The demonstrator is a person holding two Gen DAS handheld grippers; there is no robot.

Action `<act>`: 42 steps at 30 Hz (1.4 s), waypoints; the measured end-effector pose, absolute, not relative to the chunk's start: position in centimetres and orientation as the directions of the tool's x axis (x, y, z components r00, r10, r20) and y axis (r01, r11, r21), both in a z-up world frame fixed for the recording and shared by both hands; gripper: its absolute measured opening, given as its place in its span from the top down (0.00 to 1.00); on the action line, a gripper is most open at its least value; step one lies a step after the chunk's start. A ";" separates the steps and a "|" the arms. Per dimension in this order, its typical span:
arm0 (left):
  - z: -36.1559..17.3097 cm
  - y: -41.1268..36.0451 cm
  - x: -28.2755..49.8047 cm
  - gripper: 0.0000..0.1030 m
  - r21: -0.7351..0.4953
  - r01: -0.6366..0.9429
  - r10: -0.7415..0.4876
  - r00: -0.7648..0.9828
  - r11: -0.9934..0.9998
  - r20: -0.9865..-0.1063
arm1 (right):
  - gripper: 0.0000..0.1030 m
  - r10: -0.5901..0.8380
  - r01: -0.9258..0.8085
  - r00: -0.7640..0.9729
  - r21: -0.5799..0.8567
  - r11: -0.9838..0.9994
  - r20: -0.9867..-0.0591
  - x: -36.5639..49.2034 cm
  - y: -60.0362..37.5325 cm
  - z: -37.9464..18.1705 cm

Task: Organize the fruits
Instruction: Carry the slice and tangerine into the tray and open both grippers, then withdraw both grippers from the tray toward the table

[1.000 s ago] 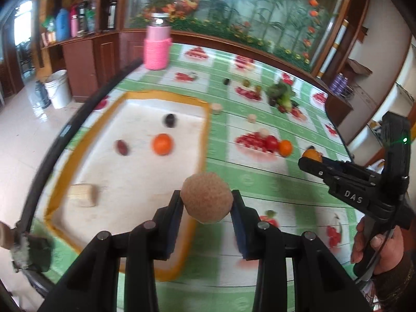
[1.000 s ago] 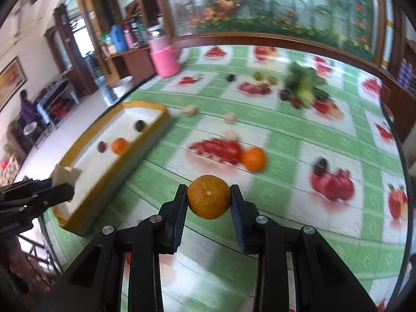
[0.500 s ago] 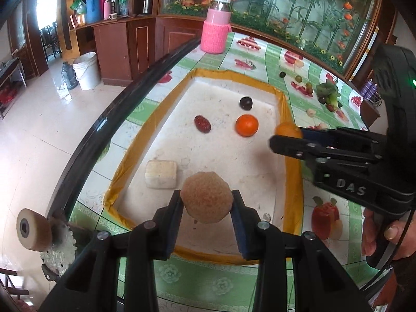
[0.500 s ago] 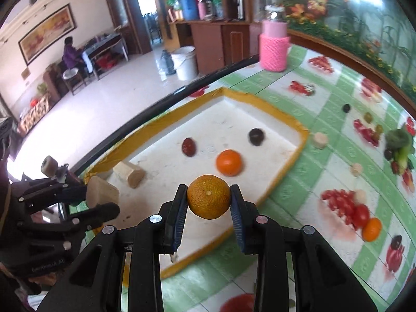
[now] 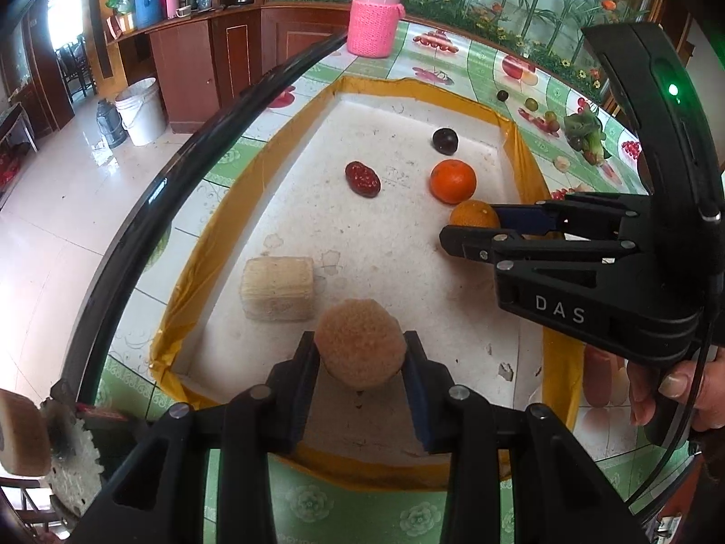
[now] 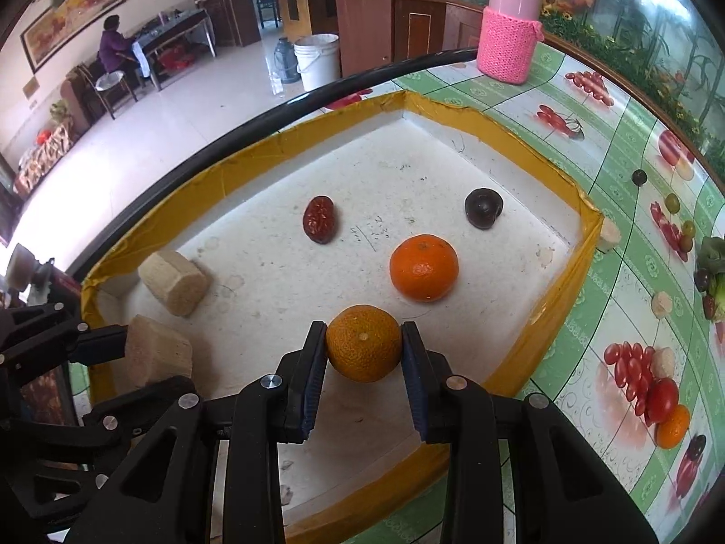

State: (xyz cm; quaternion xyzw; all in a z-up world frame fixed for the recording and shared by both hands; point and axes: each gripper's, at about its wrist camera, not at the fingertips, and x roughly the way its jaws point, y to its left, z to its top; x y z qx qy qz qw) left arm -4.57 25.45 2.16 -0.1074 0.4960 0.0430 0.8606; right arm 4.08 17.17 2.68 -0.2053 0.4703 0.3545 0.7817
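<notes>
My left gripper (image 5: 360, 353) is closed, and its two fingers (image 5: 302, 378) press on a tan ball (image 5: 360, 348) from both sides. My right gripper (image 6: 364, 351) is closed too, with an orange (image 6: 364, 348) clamped between its fingers (image 6: 416, 376). Both grippers point forward and down, the right one beside the left. My right hand (image 5: 670, 390) holds the handle of its gripper.

Yellow-rimmed white tray (image 6: 587, 245) on green checked tablecloth (image 6: 602, 145) (fruit prints), orange tangerines (image 6: 423, 266).
</notes>
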 end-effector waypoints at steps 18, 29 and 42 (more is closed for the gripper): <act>3.6 25.7 -5.9 0.40 -0.056 -0.210 0.063 0.520 0.976 -0.852 | 0.66 0.353 -0.758 0.355 -0.045 0.651 -0.866 2.7 16.9 3.7; 6.5 24.3 -7.2 0.17 0.031 -0.217 0.150 0.559 0.976 -0.816 | 0.49 0.423 -0.676 0.420 0.035 0.737 -0.803 0.1 10.0 7.3; 8.4 14.6 -5.5 0.07 0.046 -0.016 0.046 0.593 0.999 -0.804 | 0.36 0.329 -0.403 0.458 0.137 0.905 -0.826 -0.5 -5.2 4.8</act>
